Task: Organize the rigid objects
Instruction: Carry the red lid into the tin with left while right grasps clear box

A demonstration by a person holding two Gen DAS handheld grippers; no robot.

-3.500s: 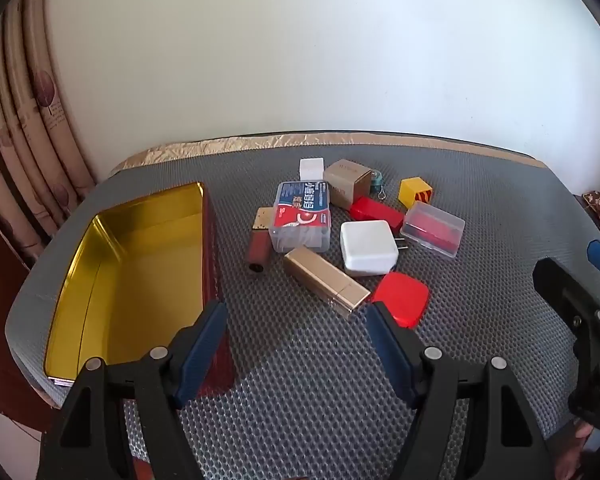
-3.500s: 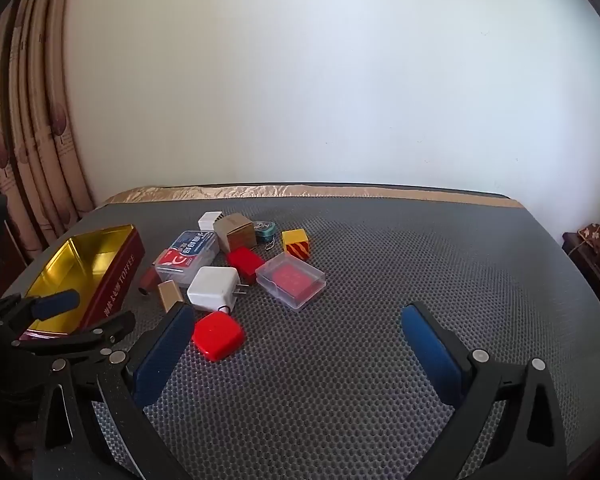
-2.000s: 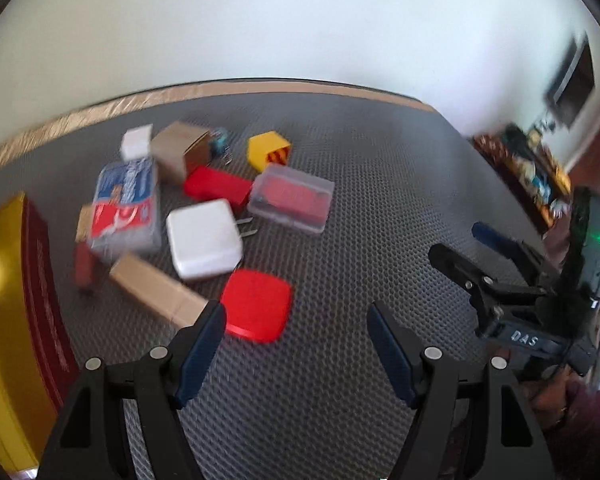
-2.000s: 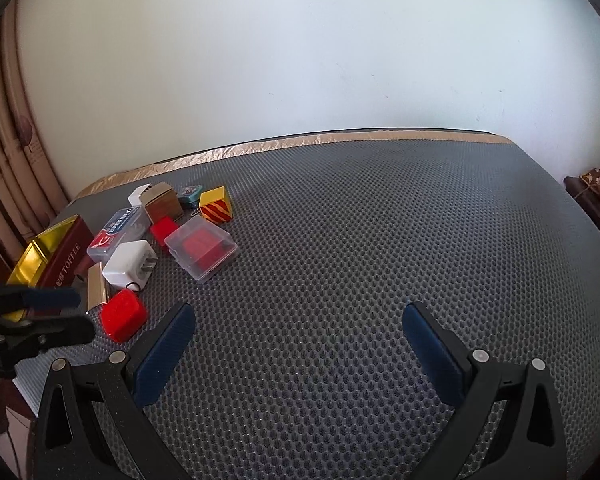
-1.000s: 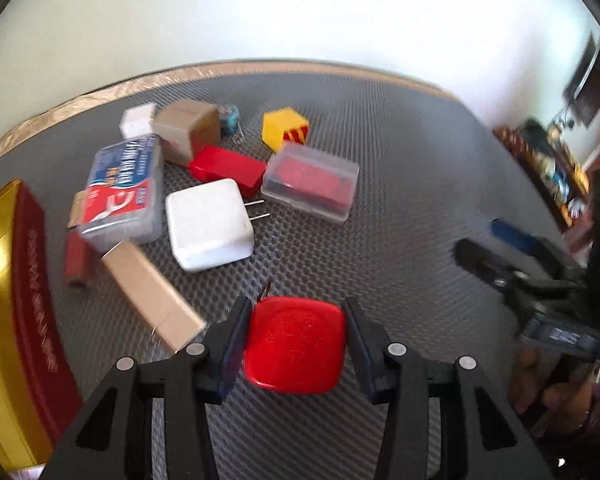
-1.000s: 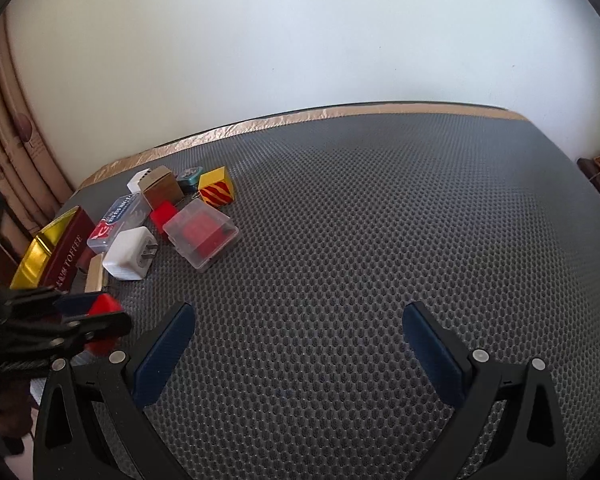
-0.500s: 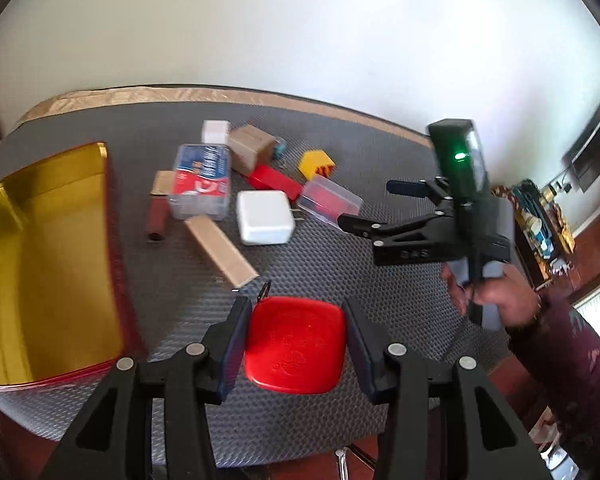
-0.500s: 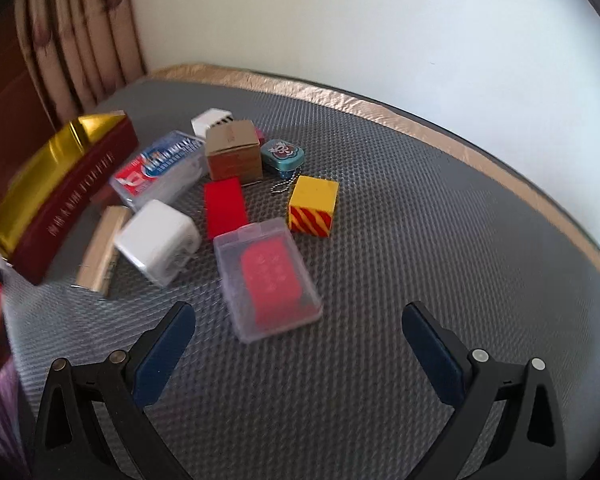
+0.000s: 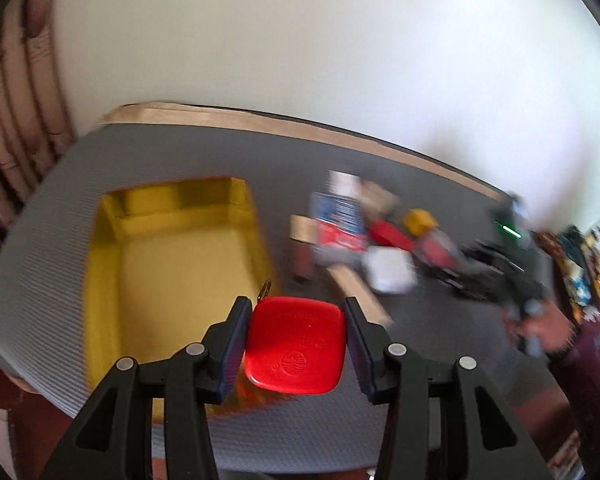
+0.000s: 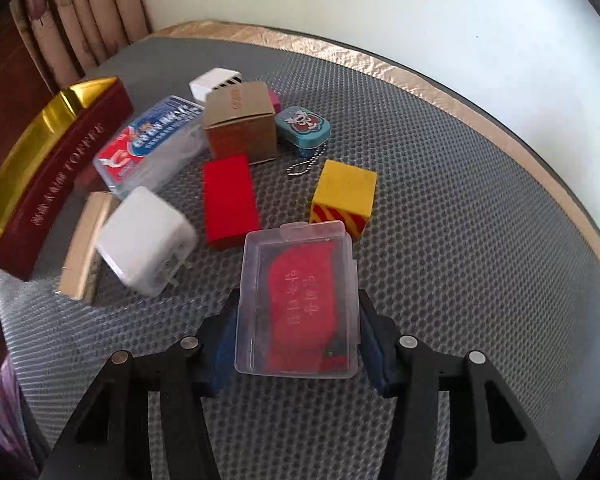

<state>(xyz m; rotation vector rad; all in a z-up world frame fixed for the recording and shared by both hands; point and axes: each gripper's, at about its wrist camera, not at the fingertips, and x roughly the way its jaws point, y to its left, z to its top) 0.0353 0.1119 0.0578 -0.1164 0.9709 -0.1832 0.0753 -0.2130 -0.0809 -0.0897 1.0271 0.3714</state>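
My left gripper (image 9: 295, 308) is shut on a flat red square case (image 9: 296, 348) with a small ring at its corner, and holds it in the air over the near right corner of the open gold tin (image 9: 112, 240). The tin's inside looks bare. In the right wrist view, my right gripper (image 10: 298, 304) straddles a clear plastic case (image 10: 300, 272) with a red insert. Its jaws are closing and the blue pads touch the case's two long sides. The case rests on the grey mat. My right gripper (image 9: 492, 268) also shows as a blur at the right of the left wrist view.
Beyond the clear case lie a white charger (image 10: 144, 240), a flat red box (image 10: 228, 200), a yellow striped cube (image 10: 344, 196), a cardboard box (image 10: 240, 124), a teal tin (image 10: 302, 126) and a blue-labelled clear box (image 10: 152, 144). The tin's dark red wall (image 10: 56, 176) stands at left.
The left gripper has carried the red case up and leftward, over the gold tin's corner. The right gripper moved in on the clear case and its wide-open jaws closed onto it.
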